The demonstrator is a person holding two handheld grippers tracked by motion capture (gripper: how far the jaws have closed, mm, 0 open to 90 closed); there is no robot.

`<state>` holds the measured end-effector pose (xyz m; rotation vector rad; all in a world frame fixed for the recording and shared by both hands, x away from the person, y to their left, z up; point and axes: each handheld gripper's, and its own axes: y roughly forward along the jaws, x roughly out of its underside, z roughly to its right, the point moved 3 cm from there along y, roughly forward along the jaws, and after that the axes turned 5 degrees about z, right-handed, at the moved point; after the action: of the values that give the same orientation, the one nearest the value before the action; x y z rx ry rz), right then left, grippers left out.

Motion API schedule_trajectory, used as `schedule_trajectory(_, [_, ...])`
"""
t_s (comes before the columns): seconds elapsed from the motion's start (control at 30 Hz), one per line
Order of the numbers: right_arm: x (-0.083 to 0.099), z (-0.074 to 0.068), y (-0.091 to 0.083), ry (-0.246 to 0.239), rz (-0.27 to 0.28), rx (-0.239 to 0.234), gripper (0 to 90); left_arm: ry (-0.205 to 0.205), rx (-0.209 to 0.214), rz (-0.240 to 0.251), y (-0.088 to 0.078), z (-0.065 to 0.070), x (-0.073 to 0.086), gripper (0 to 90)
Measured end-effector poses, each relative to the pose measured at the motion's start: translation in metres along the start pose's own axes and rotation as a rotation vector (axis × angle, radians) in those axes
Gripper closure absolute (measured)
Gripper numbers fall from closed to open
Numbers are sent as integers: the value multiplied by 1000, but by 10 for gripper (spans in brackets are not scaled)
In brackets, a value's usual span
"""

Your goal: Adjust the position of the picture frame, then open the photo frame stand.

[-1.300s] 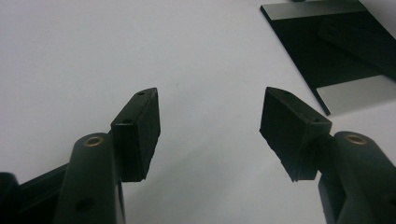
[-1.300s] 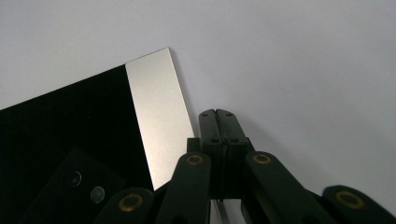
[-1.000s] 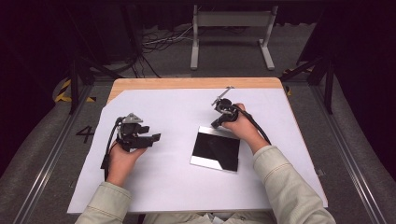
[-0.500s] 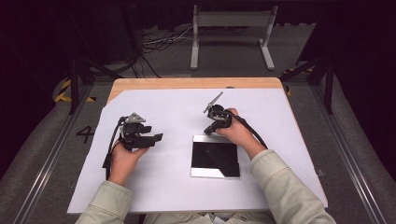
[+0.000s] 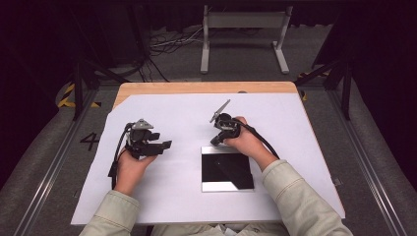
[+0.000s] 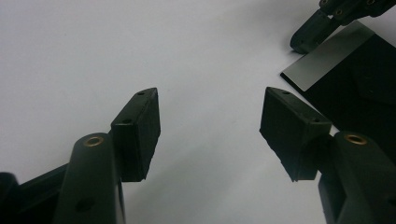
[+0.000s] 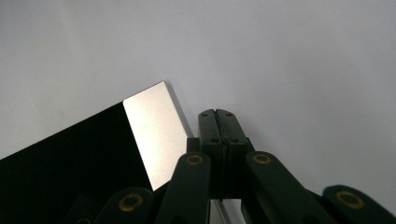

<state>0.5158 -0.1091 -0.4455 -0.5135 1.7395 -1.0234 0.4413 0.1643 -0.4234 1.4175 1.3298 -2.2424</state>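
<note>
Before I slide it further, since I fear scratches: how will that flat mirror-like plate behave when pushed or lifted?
The mirror-like plate looks stiff and thin, so it should slide rather than bend. Its glossy face may be slippery and mark easily. It lies flat on the white sheet, so lifting it by an edge is probably awkward; the right gripper, jaws shut, sits at its far edge.

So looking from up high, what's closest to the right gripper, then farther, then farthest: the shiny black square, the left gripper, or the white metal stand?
1. Shiny black square, right beside the right gripper.
2. Left gripper, across the table's left side.
3. White metal stand, on the floor beyond the table.
</note>
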Motion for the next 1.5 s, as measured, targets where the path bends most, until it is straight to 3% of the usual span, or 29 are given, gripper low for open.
schedule_trajectory(0.07, [0, -3, -10, -7, 54, 29, 900, -1, 4, -1, 0, 1, 0, 386])
schedule_trajectory(0.2, [3, -8, -21, -16, 85, 52, 894, 0, 21, -5, 1, 5, 0, 385])
schedule_trajectory(0.37, [14, -18, -57, -16, 177, 121, 833, 47, 23, -15, -4, 14, 1, 384])
schedule_trajectory(0.43, [17, -19, -64, -17, 196, 127, 829, 60, 16, -17, -6, 15, 2, 384])
schedule_trajectory(0.6, [29, -23, -89, 31, 262, 172, 785, 56, 14, 0, -12, 16, 3, 385])
schedule_trajectory(0.73, [43, -26, -105, 118, 305, 210, 739, 63, 17, 8, -13, 18, 1, 386])
schedule_trajectory(1.17, [82, -31, -141, 171, 394, 259, 682, 75, 6, 9, -13, 18, 0, 385])
schedule_trajectory(1.5, [98, -34, -156, 198, 400, 278, 653, 79, 13, 12, -14, 20, -1, 385])
